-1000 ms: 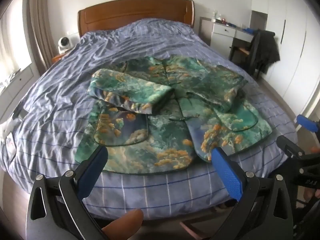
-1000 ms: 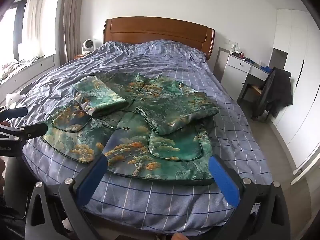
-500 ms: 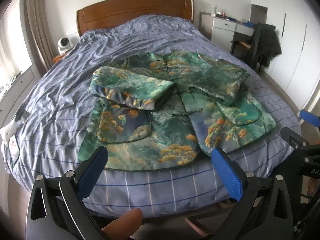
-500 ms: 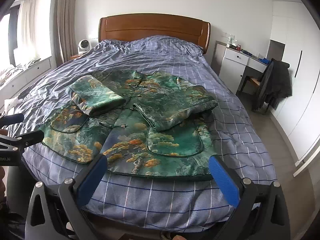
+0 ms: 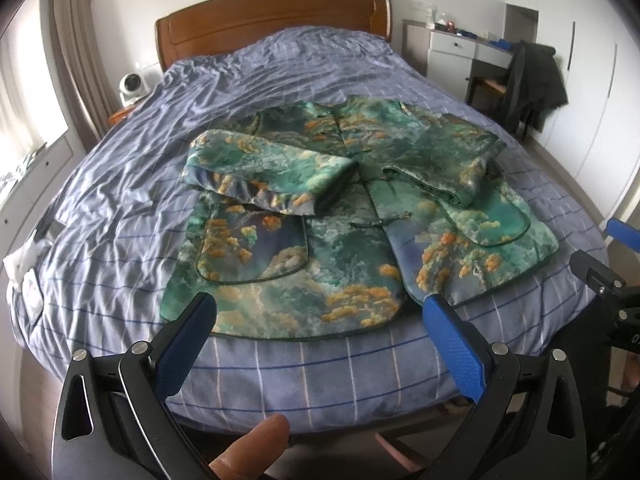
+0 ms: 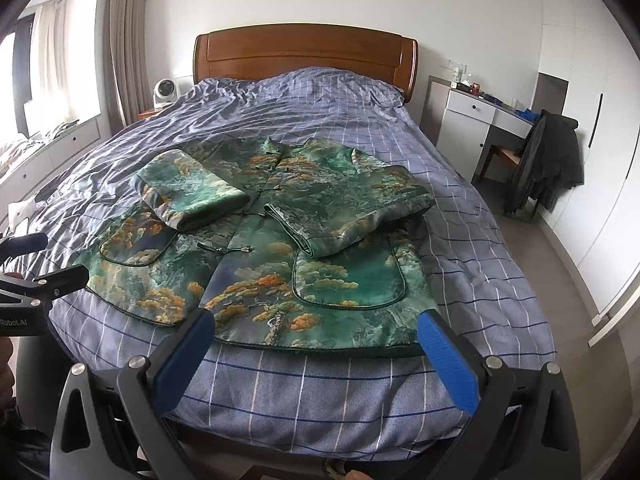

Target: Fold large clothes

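A green jacket with orange and blue cloud patterns (image 5: pixel 340 216) (image 6: pixel 280 248) lies flat on the bed, front up, hem toward me. Both sleeves are folded in across its chest: the left sleeve (image 5: pixel 268 176) (image 6: pixel 192 196) and the right sleeve (image 5: pixel 444 176) (image 6: pixel 348 216). My left gripper (image 5: pixel 320 312) is open, held just short of the hem's left half, holding nothing. My right gripper (image 6: pixel 314 324) is open too, at the hem's right half, empty. Each gripper shows at the edge of the other's view.
The bed (image 6: pixel 360 392) has a blue checked cover and a wooden headboard (image 6: pixel 304 56). A white desk (image 6: pixel 484 120) and a chair draped with a dark coat (image 6: pixel 548 164) stand to the right. A small fan (image 6: pixel 164 92) sits left of the headboard.
Both grippers have moved forward toward the jacket's hem, which now lies closer between the fingertips. The jacket has not moved and both grippers stay open.
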{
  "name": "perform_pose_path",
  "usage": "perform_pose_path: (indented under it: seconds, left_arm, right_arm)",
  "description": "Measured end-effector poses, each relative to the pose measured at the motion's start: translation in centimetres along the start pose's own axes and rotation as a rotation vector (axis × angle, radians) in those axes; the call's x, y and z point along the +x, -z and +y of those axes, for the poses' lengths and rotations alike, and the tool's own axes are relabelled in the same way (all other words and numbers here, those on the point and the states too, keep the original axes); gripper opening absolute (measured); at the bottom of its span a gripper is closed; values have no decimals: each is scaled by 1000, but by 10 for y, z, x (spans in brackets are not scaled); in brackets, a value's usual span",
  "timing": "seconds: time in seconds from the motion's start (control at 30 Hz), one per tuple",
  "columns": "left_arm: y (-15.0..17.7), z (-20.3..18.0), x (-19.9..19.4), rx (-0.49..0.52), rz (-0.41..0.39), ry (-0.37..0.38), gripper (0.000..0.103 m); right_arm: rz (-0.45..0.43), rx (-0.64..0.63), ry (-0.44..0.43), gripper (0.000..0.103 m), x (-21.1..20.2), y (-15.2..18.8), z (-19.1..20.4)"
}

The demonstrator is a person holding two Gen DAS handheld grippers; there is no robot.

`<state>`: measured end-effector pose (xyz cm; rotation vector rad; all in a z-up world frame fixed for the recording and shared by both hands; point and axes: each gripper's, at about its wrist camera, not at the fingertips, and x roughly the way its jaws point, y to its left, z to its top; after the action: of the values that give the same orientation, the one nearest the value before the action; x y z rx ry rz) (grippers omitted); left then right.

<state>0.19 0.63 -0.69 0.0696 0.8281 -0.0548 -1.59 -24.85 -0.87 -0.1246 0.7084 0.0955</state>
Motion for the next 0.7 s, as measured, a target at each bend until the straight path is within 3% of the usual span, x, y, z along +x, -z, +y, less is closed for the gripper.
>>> perform_pose_path:
  seconds: [0.7]
  left_arm:
    - [0,4,3,-11,7,-5,103]
  right_arm:
    - [15,30,33,103,4,-1,-5]
